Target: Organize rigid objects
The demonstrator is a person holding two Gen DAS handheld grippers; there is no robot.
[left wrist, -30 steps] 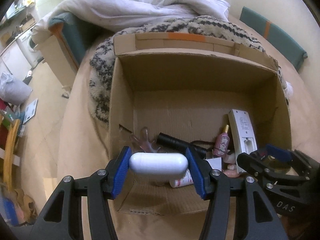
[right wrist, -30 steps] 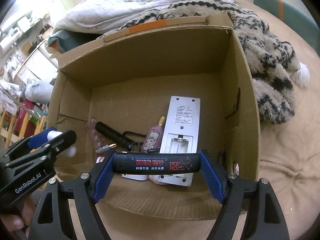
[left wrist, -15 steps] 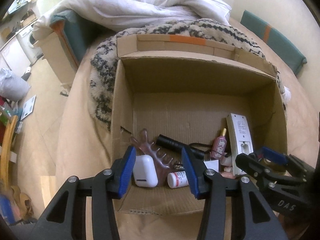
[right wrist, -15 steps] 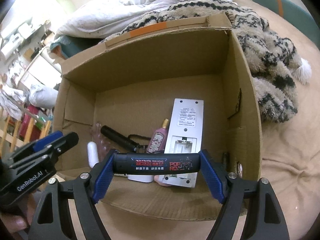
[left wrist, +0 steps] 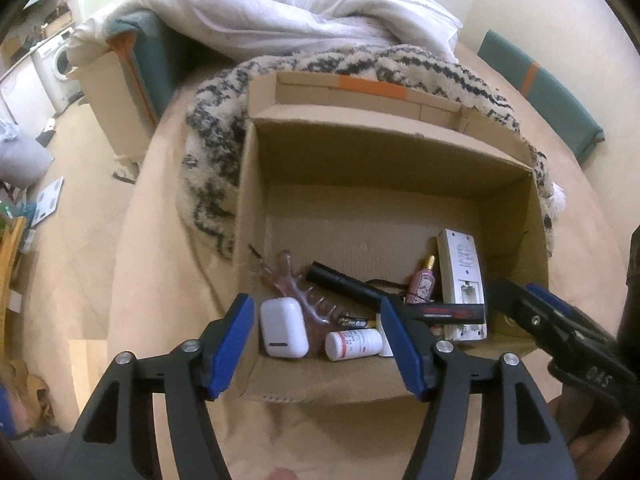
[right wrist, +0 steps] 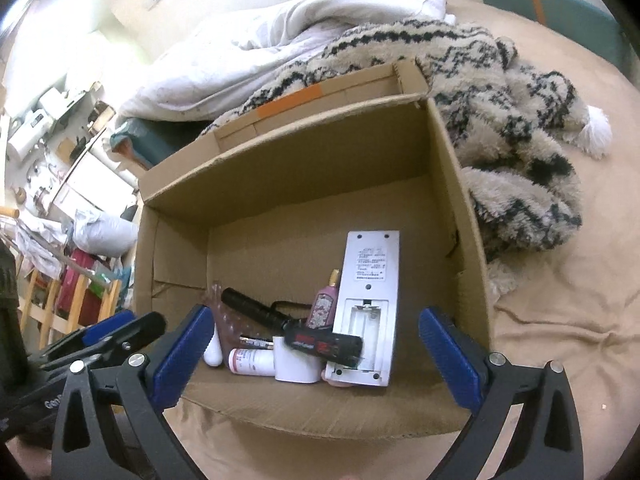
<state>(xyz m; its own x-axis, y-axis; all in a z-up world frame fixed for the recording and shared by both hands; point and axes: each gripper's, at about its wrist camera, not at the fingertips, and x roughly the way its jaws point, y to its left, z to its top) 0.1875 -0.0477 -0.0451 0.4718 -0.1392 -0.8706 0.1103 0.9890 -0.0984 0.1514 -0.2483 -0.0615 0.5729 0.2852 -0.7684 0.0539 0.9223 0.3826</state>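
Left gripper [left wrist: 320, 344]: we see jaws just widened, empty; white case [left wrist: 283, 333] dropped in box [left wrist: 360, 144].
Right gripper [right wrist: 316, 356]: jaws just sprung wide; black tube [right wrist: 322, 344] released onto remote [right wrist: 370, 280].

Behind the patterned fleece blanket [left wrist: 224, 148], a crumpled white duvet [left wrist: 304, 12]; left of the blanket, a teal-and-orange cushion [left wrist: 148, 52] and farther left a washing machine [left wrist: 60, 62]; right of the blanket, a teal cushion with an orange stripe [left wrist: 540, 92]; beneath it, a tan bedsheet [right wrist: 560, 320].
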